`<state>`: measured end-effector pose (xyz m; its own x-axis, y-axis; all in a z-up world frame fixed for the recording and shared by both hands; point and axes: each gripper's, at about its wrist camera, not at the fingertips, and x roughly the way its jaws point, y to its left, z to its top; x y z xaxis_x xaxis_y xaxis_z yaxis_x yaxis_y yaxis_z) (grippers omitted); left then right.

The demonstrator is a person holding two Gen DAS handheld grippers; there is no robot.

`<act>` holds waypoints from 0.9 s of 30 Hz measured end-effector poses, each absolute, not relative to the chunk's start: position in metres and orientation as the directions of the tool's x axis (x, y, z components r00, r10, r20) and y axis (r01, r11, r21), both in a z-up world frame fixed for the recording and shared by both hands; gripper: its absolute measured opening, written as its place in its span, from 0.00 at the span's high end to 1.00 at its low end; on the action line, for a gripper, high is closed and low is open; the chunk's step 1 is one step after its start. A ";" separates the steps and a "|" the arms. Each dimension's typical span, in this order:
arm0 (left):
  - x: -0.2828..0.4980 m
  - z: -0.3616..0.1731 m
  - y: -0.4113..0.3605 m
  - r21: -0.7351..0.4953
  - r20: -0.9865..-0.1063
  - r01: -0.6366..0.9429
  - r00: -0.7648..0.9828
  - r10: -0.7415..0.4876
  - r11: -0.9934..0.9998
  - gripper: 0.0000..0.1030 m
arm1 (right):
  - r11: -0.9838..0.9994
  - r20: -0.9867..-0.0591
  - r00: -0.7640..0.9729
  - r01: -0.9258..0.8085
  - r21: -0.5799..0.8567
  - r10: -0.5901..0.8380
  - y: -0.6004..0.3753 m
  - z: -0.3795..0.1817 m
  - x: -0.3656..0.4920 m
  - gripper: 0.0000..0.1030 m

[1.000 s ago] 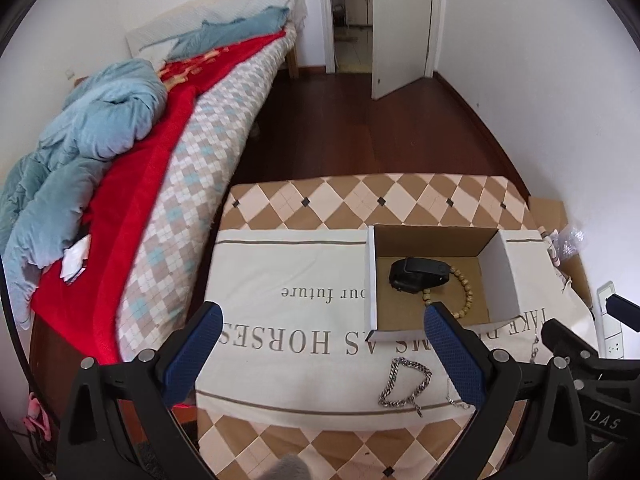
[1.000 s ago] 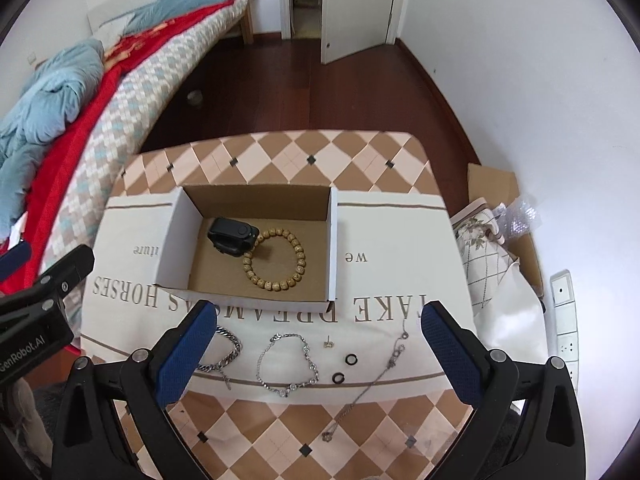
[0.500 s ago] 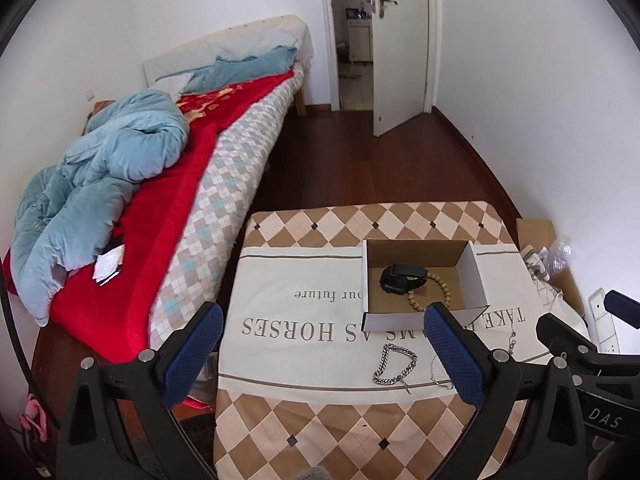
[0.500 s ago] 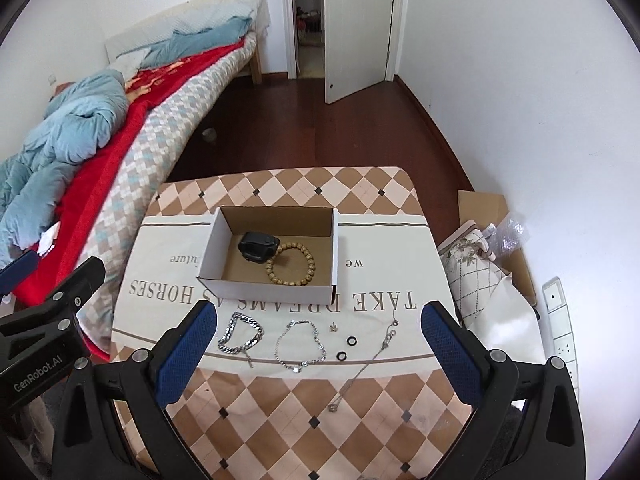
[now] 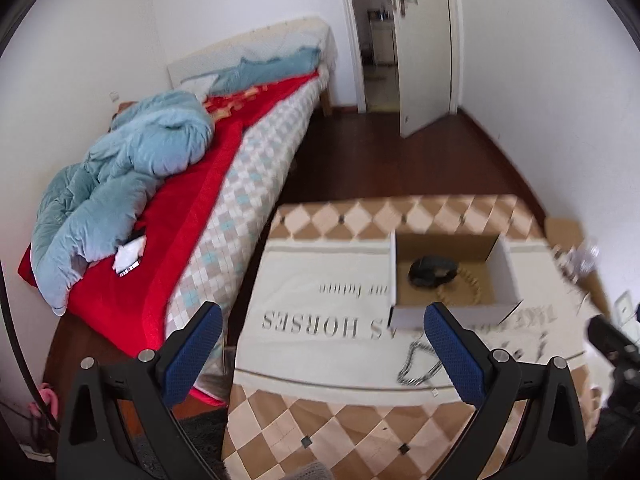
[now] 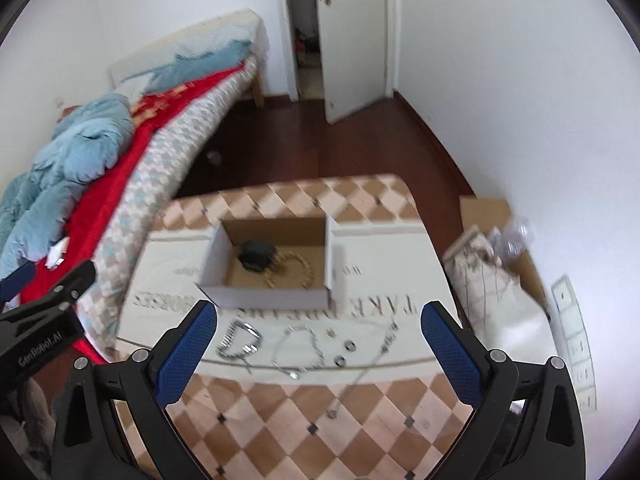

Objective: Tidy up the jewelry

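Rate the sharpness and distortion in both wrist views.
Left wrist view: motion blur smears the cardboard box and the cloth's lettering; the fisheye bows the walls; the left gripper stays sharp. Right wrist view: the same blur softens the chain bracelet and rings; the right gripper is crisp; soft, even daylight, no glare.

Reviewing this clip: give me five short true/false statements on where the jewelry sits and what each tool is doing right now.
1. The bead bracelet lies inside the cardboard box. True.
2. The left tool grips a chain. False: it is open and empty.
3. The two small rings sit in the box. False: they lie on the cloth in front of it.
4. The right tool is open. True.
5. The box holds only silver chains. False: it holds a black item and the bead bracelet.
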<state>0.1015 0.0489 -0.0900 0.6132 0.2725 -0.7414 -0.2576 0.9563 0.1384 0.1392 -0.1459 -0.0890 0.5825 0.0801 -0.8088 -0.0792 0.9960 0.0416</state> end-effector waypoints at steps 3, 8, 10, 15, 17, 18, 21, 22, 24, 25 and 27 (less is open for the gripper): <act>0.116 -0.124 0.051 0.151 -0.795 -0.239 0.548 0.261 0.959 0.00 | 0.995 -0.851 0.516 -0.035 0.089 0.094 -0.167 -0.120 0.147 0.01; 0.143 -0.188 0.045 0.154 -0.886 -0.154 0.416 0.205 0.976 0.01 | 0.993 -0.905 0.416 0.037 0.111 0.086 -0.195 -0.172 0.153 0.18; 0.151 -0.208 0.043 0.125 -0.913 -0.124 0.374 0.163 0.984 0.01 | 0.993 -0.918 0.388 0.053 0.110 0.081 -0.201 -0.187 0.155 0.18; 0.173 -0.248 0.022 0.101 -0.951 0.004 0.292 0.096 0.995 0.03 | 0.991 -0.941 0.327 0.071 0.116 0.087 -0.209 -0.220 0.160 0.23; 0.181 -0.259 0.010 0.097 -0.960 0.068 0.268 0.075 0.993 0.06 | 0.990 -0.945 0.316 0.076 0.115 0.086 -0.210 -0.226 0.165 0.23; 0.184 -0.265 0.005 0.095 -0.965 0.094 0.252 0.068 0.991 0.13 | 0.990 -0.947 0.311 0.078 0.114 0.084 -0.210 -0.229 0.168 0.23; 0.190 -0.276 -0.005 0.061 -0.979 0.144 0.203 0.031 0.988 0.46 | 0.990 -0.948 0.307 0.077 0.114 0.086 -0.209 -0.233 0.175 0.23; 0.190 -0.274 -0.006 0.036 -0.976 0.150 0.216 0.003 0.988 0.57 | 0.991 -0.949 0.305 0.077 0.112 0.084 -0.209 -0.235 0.177 0.23; 0.192 -0.274 -0.012 -0.003 -0.978 0.174 0.204 -0.039 0.985 0.78 | 0.991 -0.950 0.301 0.080 0.109 0.080 -0.210 -0.237 0.180 0.23; 0.192 -0.273 -0.014 -0.015 -0.978 0.183 0.200 -0.052 0.983 0.93 | 0.990 -0.951 0.300 0.085 0.110 0.080 -0.211 -0.238 0.181 0.23; 0.191 -0.273 -0.019 0.007 -0.979 0.199 0.202 -0.034 0.980 0.94 | 0.989 -0.952 0.295 0.095 0.111 0.078 -0.213 -0.241 0.183 0.23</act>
